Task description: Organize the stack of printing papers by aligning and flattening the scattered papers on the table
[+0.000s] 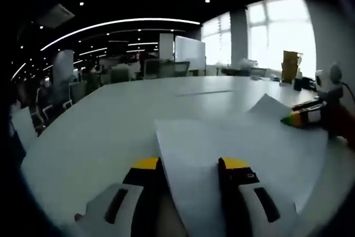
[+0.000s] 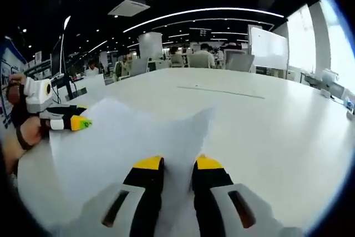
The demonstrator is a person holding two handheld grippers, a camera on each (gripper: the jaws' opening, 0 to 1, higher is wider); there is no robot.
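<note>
- While the papers (image 1: 233,148) lie fanned on the white table (image 1: 100,131), a far corner lifts, so a shove could crease it.
- Left gripper (image 1: 190,165): jaws part-open straddling a sheet's near edge; grip uncertain.
- Right gripper (image 2: 177,165): jaws nearly closed on paper; pulling risks tearing.

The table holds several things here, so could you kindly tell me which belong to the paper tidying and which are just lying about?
Belong to the job:
- papers, loose sheets lying askew
- table they lie on
- left gripper, jaws astride a sheet edge
- right gripper, jaws set narrowly over the sheets

Just lying about:
- brown bag at the far edge
- whiteboard
- office chairs
</note>
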